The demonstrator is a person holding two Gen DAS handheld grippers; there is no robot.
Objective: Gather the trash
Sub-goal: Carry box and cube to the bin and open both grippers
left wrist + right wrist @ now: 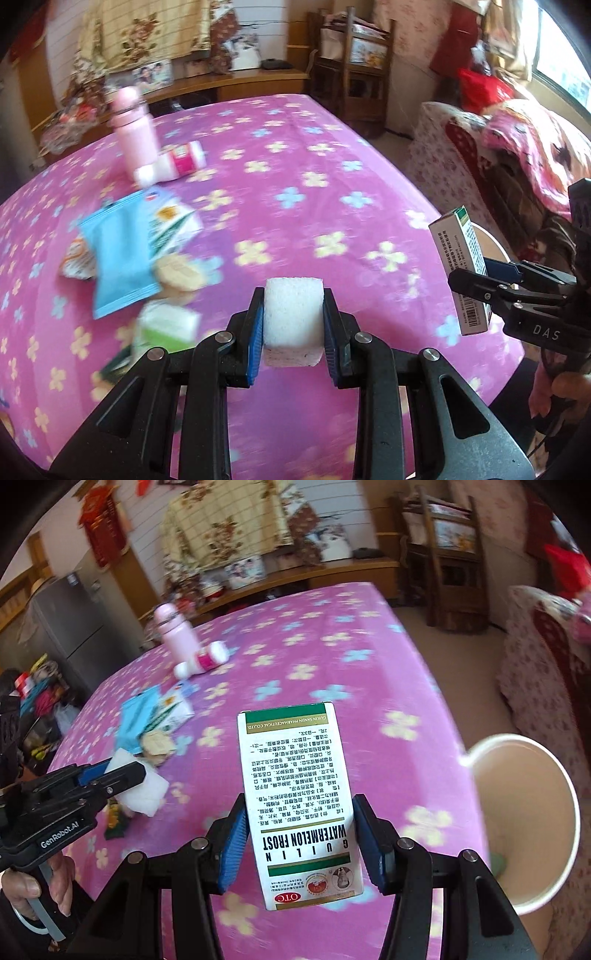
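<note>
A table under a pink flowered cloth (314, 192) filled most of both views. At the right edge of the right wrist view stood a white paper bin (554, 886), something green in its bottom. The right gripper (299, 834) clamped a white-and-green medicine box (295, 775) in the centre, just left of the bin. The left gripper (293, 325) pinched a white foam block (293, 314) at lower centre. Both pieces seemed on their way to the bin. Left behind at mid-left: a blue wrapper (122, 251), biscuits (181, 275), a small white-and-pink bottle (173, 164).

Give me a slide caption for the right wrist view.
Right gripper clamps a medicine box above the pink tablecloth, white bin alongside.
</note>
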